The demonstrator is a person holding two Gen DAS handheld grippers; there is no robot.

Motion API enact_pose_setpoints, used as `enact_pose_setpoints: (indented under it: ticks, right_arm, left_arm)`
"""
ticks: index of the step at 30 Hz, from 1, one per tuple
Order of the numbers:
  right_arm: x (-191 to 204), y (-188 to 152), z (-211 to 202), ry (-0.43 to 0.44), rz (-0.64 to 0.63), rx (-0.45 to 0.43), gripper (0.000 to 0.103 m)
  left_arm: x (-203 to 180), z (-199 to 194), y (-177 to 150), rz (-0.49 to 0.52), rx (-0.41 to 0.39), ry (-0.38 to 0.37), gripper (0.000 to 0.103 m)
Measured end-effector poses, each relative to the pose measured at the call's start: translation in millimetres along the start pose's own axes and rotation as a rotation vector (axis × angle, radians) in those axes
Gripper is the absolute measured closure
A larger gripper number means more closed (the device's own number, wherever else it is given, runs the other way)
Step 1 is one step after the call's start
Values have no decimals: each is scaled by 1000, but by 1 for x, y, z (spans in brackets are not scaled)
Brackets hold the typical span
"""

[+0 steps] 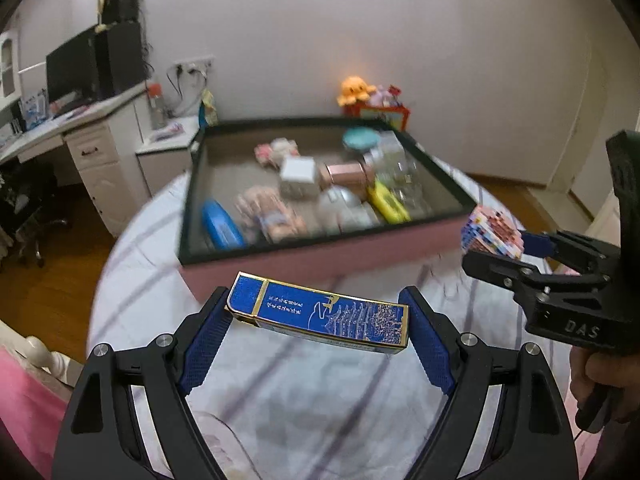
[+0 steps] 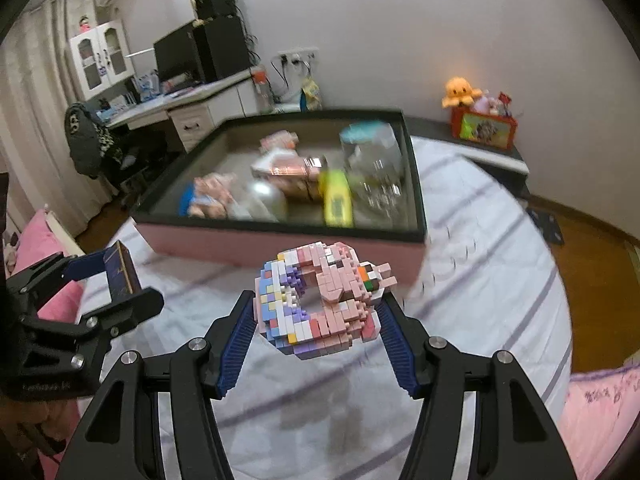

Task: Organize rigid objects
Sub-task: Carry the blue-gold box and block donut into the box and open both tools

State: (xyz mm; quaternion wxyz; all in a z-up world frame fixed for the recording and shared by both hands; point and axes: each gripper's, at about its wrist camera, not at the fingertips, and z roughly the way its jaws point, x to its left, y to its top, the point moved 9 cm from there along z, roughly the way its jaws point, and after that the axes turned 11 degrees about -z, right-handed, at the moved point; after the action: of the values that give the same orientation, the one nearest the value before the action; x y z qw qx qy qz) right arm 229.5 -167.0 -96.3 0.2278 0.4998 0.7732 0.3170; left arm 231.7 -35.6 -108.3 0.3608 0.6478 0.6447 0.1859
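A flat blue box with gold trim hangs above the striped bedsheet, my left gripper shut on its two short ends. In the right wrist view that same blue box shows at the left, end-on. My right gripper is shut on a pastel ring-shaped block model, lifted off the sheet. From the left wrist view the block model and the right gripper sit at the right edge. Ahead lies a pink tray with a black rim holding several items.
The tray holds a blue case, a yellow object, a clear jar, a rose-gold tin and others. An orange plush sits on a box at the far wall. A desk stands at the left.
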Motion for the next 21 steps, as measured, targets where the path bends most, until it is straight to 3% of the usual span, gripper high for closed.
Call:
enact_pose_setpoints:
  ticks: [11,21]
  right_arm:
    - [-7,80,-1,-41,-61,-96,41]
    - [-18,114,38,-42,-39,-86,41]
  left_arm:
    - [21,-12,94,-50,-166,17,18]
    - [23,22,126,-77,-166,15,18]
